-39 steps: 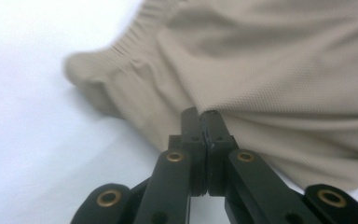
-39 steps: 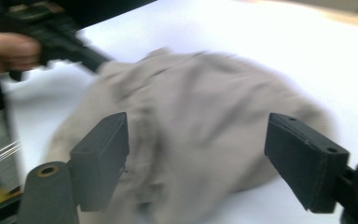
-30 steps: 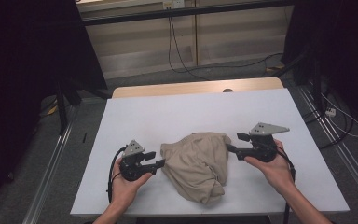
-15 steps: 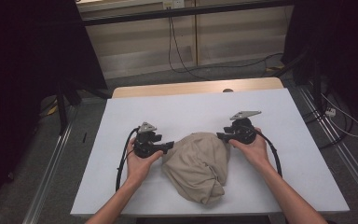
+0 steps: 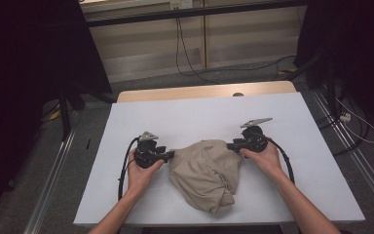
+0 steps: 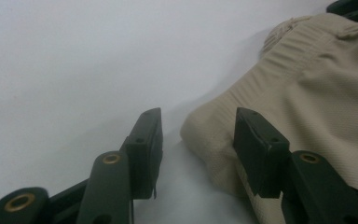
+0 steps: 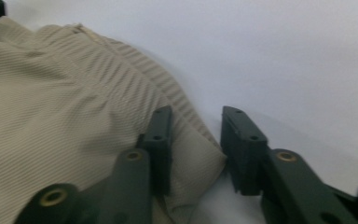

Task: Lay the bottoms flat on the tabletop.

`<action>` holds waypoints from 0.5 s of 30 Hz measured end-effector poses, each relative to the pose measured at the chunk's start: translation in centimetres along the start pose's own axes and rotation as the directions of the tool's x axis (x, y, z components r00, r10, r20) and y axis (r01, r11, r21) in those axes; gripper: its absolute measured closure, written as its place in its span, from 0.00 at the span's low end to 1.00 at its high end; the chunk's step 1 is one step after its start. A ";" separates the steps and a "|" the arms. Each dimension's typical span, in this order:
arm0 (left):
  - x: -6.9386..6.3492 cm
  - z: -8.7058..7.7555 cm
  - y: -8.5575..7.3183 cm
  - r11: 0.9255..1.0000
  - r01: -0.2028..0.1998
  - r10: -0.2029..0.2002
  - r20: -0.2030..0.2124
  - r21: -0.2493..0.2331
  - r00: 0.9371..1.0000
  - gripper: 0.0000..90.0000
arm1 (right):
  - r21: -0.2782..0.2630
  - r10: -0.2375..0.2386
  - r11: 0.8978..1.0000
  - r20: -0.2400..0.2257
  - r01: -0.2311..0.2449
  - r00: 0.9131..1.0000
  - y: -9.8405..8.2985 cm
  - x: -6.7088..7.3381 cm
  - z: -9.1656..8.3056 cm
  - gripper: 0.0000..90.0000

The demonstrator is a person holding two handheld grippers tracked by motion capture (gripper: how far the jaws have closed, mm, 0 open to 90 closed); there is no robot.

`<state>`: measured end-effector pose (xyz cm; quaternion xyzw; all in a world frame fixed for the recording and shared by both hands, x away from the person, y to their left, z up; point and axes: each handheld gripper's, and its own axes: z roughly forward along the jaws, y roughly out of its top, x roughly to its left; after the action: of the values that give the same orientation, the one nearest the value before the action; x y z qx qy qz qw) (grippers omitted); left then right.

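1. High view: a crumpled beige garment [image 5: 205, 173] lies mid-worktop [image 5: 185, 117], not yet spread; left gripper [image 5: 168, 155] and right gripper [image 5: 231, 145] sit at its far corners.
2. Left gripper view: jaws apart, just closing, straddling a corner, not yet pinching.
3. Right gripper view: jaws apart, just closing around the hem; lifting remains.

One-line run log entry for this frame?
cloth: beige cloth bunched on white table | left gripper: closing around corner, no clamp | right gripper: same

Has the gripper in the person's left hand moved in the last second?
Yes. In the high view the left gripper has gone up the white table, away from its near edge, toward the beige cloth; its jaws have been closing around a corner.
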<state>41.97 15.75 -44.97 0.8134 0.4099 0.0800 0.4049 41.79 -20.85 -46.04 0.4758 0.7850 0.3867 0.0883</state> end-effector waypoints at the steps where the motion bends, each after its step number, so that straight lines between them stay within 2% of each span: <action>1: 0.1 0.2 0.0 1.000 0.008 -0.008 0.014 0.000 1.000 0.59 | -0.002 0.010 1.000 -0.011 -0.010 1.000 -0.1 -0.1 0.0 0.75; 2: 0.1 0.2 0.0 1.000 0.008 -0.008 0.014 0.000 1.000 0.60 | -0.002 0.010 1.000 -0.011 -0.010 1.000 -0.1 -0.1 0.0 0.75; 3: 0.2 0.7 0.0 0.999 0.050 -0.050 0.069 -0.001 0.996 0.63 | 0.013 0.023 1.000 -0.018 -0.022 1.000 -0.1 -0.1 -0.2 0.82; 4: 0.2 0.7 0.0 0.999 0.050 -0.050 0.069 -0.001 0.996 0.65 | 0.011 0.031 0.999 -0.026 -0.031 0.999 -0.1 -0.2 -0.3 0.87; 5: 0.2 1.2 -0.1 0.997 0.073 -0.074 0.090 0.011 0.993 0.67 | 0.004 0.038 0.999 -0.024 -0.038 0.999 -0.2 -0.3 -0.4 0.91; 6: 0.2 1.2 -0.1 0.997 0.073 -0.074 0.090 0.011 0.993 0.72 | 0.004 0.038 0.999 -0.024 -0.038 0.999 -0.2 -0.3 -0.4 0.91; 7: 0.0 1.5 0.0 0.999 0.039 -0.041 0.083 0.020 0.996 0.76 | -0.012 0.042 0.999 -0.026 -0.043 0.999 -0.2 -0.5 -0.7 0.95; 9: -0.1 1.6 0.1 0.999 0.046 -0.047 0.082 0.014 0.995 0.78 | -0.024 0.038 0.999 -0.018 -0.038 0.999 -0.1 -0.6 -0.9 0.95; 10: 0.0 1.5 0.3 0.999 0.049 -0.049 0.094 0.009 0.994 0.83 | -0.037 0.028 0.999 -0.004 -0.028 1.000 0.0 -0.7 -1.1 0.96; 11: 0.0 1.2 0.5 0.999 0.052 -0.050 0.095 -0.013 0.994 0.85 | -0.061 0.022 0.998 0.009 -0.022 1.000 0.2 -0.8 -1.7 0.97; 12: 0.0 1.2 0.5 0.999 0.052 -0.050 0.095 -0.013 0.994 0.86 | -0.061 0.022 0.998 0.009 -0.022 1.000 0.2 -0.8 -1.7 0.97; 15: -0.1 0.6 1.1 0.997 0.045 -0.040 0.087 -0.067 0.995 0.90 | -0.127 -0.021 0.992 0.052 0.028 0.998 0.7 -0.7 -2.9 0.97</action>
<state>42.84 14.97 -44.58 0.7928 0.4064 0.0504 0.4514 41.20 -22.74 -43.76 0.4691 0.7620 0.4228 0.1432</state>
